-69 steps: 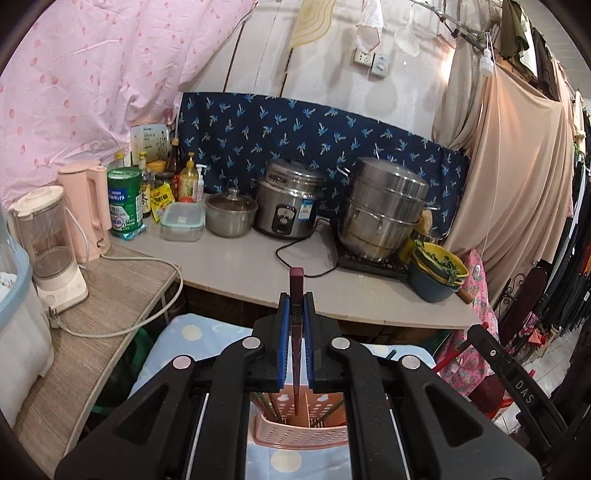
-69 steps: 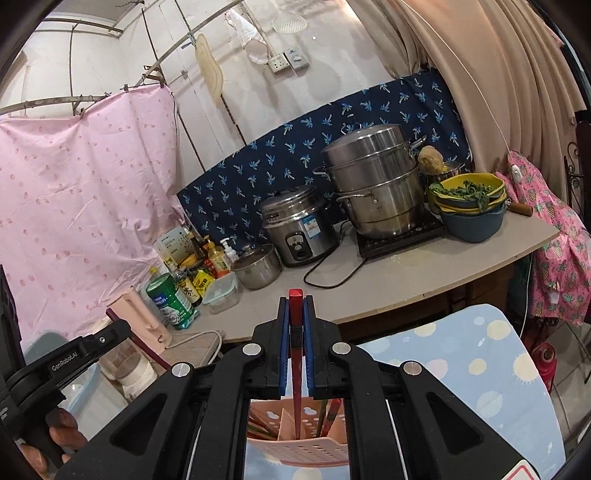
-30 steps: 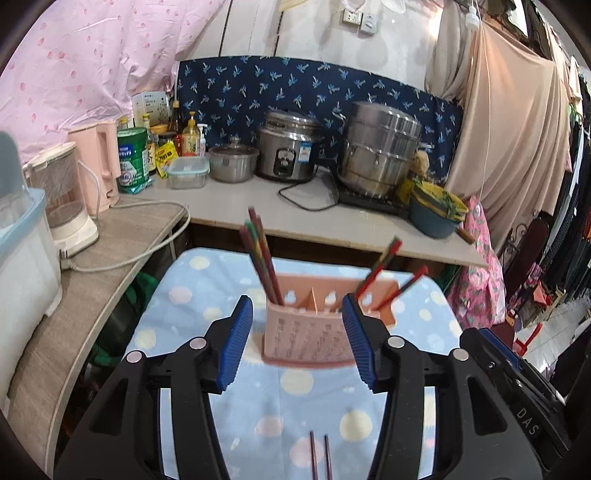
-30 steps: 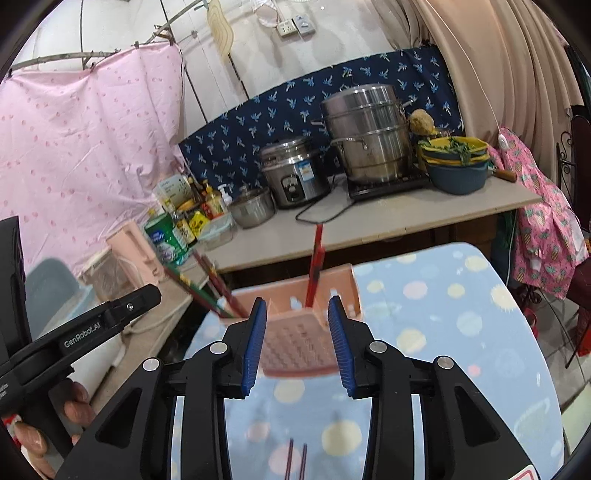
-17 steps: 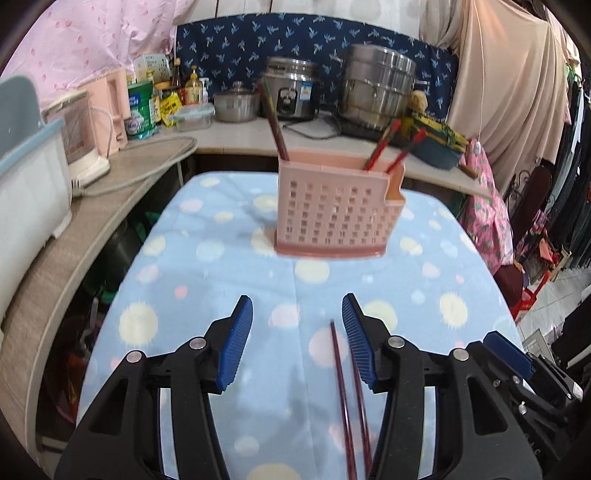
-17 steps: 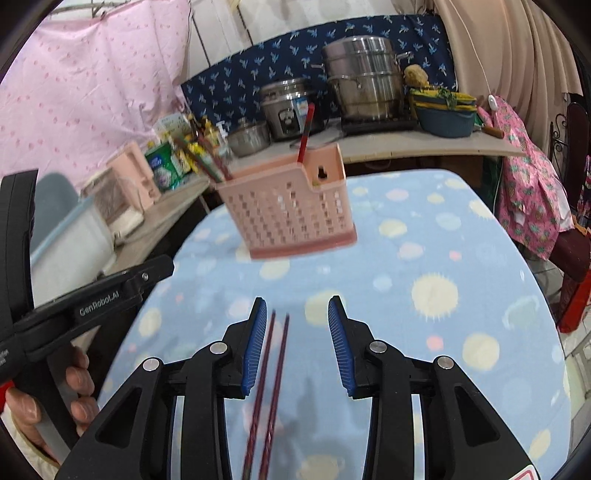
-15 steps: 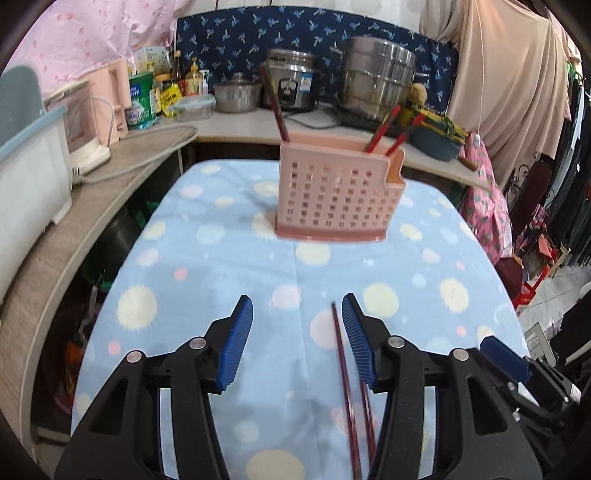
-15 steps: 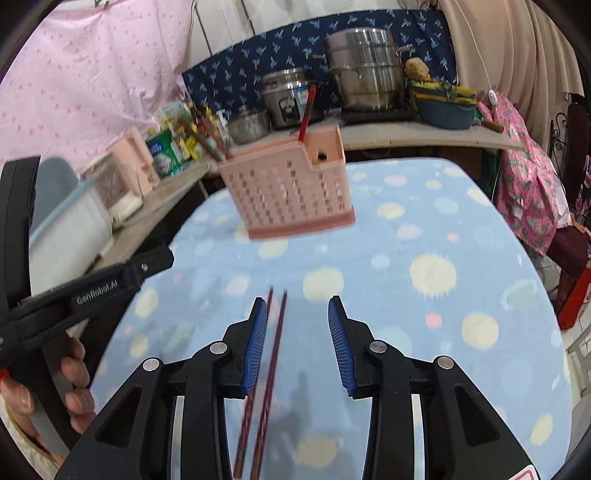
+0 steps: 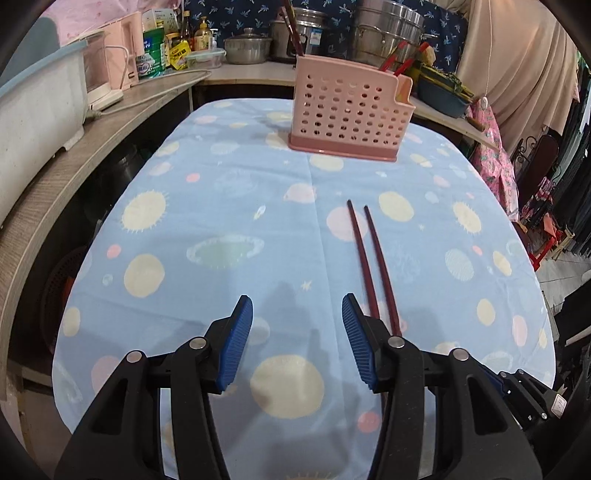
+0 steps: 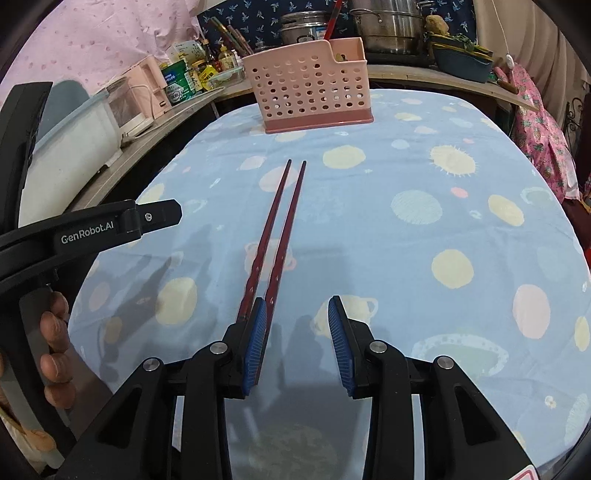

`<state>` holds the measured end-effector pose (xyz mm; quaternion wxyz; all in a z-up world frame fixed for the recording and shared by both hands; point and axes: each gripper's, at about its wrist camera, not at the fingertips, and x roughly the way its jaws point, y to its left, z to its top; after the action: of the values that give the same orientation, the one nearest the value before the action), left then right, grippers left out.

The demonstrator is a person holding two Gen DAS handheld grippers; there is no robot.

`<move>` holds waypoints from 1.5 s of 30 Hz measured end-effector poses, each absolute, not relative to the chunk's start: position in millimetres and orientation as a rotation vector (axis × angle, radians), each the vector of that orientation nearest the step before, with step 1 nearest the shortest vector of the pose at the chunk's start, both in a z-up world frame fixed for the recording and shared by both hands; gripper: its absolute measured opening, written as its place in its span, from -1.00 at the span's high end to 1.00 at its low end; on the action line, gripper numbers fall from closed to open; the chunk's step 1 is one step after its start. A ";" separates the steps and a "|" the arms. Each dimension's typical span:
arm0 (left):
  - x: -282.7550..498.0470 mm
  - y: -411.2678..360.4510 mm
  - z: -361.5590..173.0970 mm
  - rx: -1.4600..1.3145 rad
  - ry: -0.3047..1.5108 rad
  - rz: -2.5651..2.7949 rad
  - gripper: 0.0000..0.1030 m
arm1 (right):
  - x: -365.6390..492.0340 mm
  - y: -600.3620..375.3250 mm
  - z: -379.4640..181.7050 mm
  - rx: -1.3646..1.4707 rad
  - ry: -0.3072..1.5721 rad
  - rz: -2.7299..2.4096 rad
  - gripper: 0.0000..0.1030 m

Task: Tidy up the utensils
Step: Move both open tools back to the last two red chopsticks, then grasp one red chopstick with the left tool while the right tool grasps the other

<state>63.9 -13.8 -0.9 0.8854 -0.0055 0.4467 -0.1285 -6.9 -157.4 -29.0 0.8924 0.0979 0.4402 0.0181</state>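
Two dark red chopsticks lie side by side on the blue spotted cloth, pointing towards a pink perforated utensil basket at the table's far end. The basket holds several chopsticks that stick up from it. My left gripper hovers open just left of the chopsticks' near ends, its right finger beside them. My right gripper is open too, just right of those ends, with its left finger over them. Nothing is between either pair of pads.
A counter behind the table carries steel pots, a rice cooker, bottles, a green tin and a pink kettle. A wooden shelf with a white appliance runs along the left. A hand holds the left gripper's handle. Clothes hang at the right.
Both grippers, once shut on red chopsticks above the basket, have let go, pulled back and sunk towards the cloth. The two chopsticks lying there have come close.
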 end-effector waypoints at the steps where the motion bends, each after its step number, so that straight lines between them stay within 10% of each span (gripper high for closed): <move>1: 62.5 -13.4 -2.5 -0.008 0.933 -0.265 0.07 | -7.8 -154.9 -31.3 0.197 0.918 0.043 0.33; 23: 52.0 -19.0 -17.4 0.021 0.978 -0.285 0.03 | -9.4 -140.4 -45.7 0.132 0.954 0.062 0.83; 45: 24.2 -66.8 -39.0 0.131 1.044 -0.403 -0.10 | -23.9 -188.7 -45.3 0.243 0.934 -0.050 0.87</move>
<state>24.2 -66.8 -39.0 0.8454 0.0620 0.4950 -0.1910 -23.9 -188.7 -45.3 0.8856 0.1169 0.4488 -0.0240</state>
